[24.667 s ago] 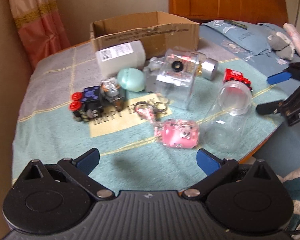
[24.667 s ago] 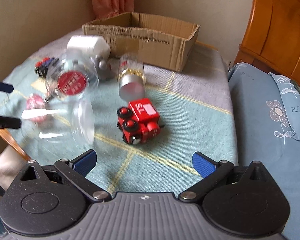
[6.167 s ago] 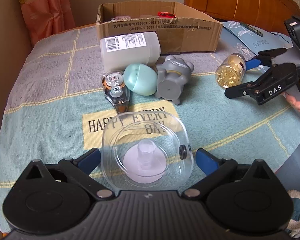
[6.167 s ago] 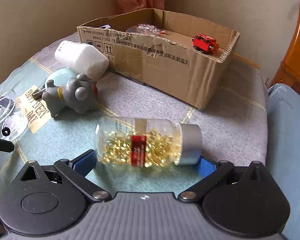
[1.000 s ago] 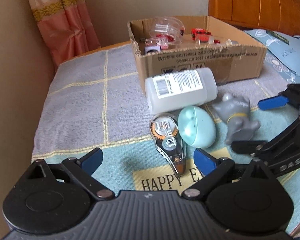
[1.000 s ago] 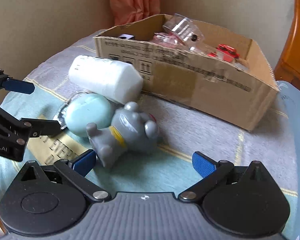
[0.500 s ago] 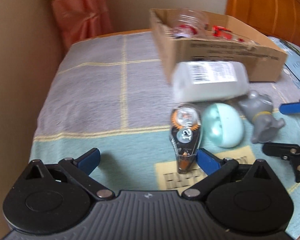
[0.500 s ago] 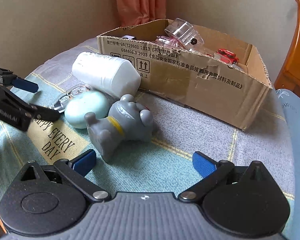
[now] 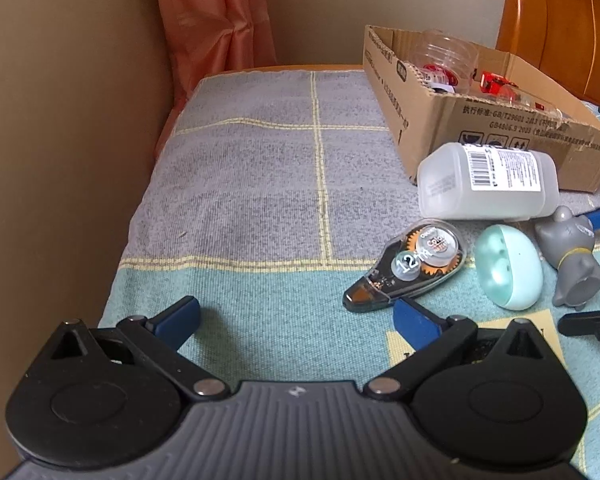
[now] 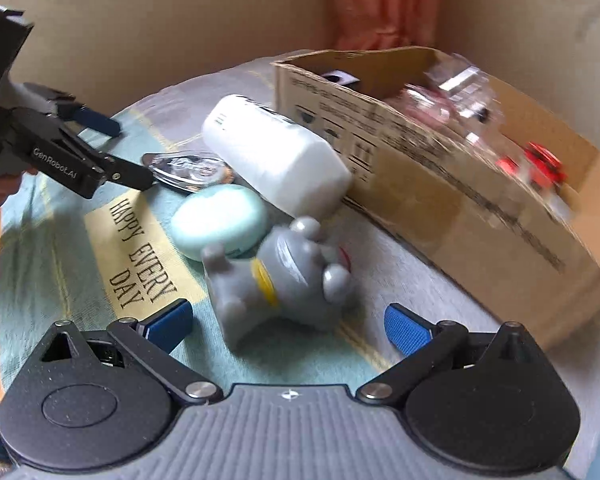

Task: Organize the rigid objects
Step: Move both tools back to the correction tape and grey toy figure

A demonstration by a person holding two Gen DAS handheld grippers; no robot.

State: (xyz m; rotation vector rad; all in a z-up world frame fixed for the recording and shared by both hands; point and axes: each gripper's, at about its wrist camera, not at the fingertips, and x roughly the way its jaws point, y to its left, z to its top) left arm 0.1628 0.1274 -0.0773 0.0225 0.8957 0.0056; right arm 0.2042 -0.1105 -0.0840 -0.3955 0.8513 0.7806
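Note:
On the cloth lie a correction-tape dispenser [image 9: 412, 266], a mint green egg [image 9: 507, 268], a grey toy figure [image 9: 576, 260] and a white bottle [image 9: 486, 181], in front of a cardboard box [image 9: 500, 128] holding jars and a red toy. My left gripper [image 9: 296, 320] is open and empty; its right finger sits beside the dispenser's tip. My right gripper [image 10: 288, 320] is open, with the grey toy figure [image 10: 284, 276] lying between its fingers. The egg [image 10: 220, 220], bottle [image 10: 276, 160], dispenser [image 10: 186, 170] and box [image 10: 480, 200] show behind. The left gripper [image 10: 116, 152] shows at left.
A beige wall [image 9: 60, 140] runs along the table's left side, with a pink curtain [image 9: 216, 28] in the corner. A wooden headboard [image 9: 560, 20] stands behind the box. A "HAPPY EVERY DAY" patch [image 10: 136, 248] marks the cloth. Bare grey cloth [image 9: 260, 160] lies left of the box.
My left gripper has shifted left, so the dispenser now lies by its right finger. My right gripper has moved in on the grey toy figure, which now lies between its fingers.

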